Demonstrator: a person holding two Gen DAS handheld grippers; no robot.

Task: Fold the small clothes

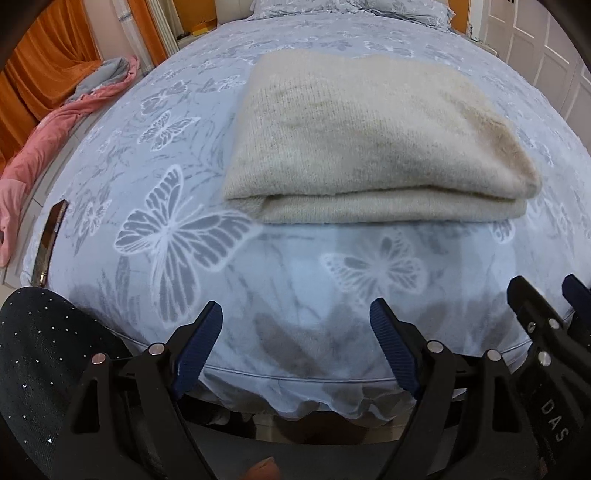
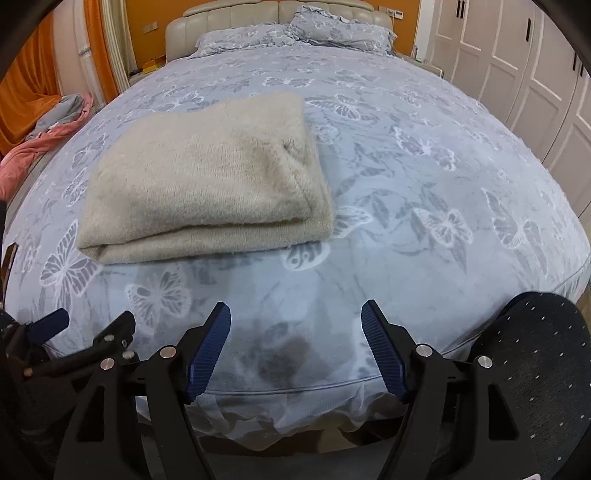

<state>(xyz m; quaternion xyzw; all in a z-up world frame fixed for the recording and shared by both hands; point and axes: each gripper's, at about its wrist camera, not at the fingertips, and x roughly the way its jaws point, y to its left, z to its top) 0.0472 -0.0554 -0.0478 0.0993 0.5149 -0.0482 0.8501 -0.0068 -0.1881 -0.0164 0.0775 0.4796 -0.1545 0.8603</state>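
A cream knitted garment [image 1: 373, 147] lies folded into a flat rectangle on the bed; it also shows in the right wrist view [image 2: 207, 181]. My left gripper [image 1: 295, 317] is open and empty, held back over the bed's near edge, well short of the garment. My right gripper [image 2: 295, 317] is open and empty too, near the same edge, with the garment ahead and to its left. The right gripper's fingers [image 1: 535, 306] show at the left view's right edge, and the left gripper's fingers [image 2: 110, 332] at the right view's lower left.
The bed [image 2: 424, 177] has a blue-grey butterfly cover and pillows [image 2: 332, 33] at the headboard. A pink and grey cloth [image 1: 44, 147] lies off the bed's left side. A dark phone-like object [image 1: 50, 243] rests at the left edge. White wardrobe doors [image 2: 517, 66] stand on the right.
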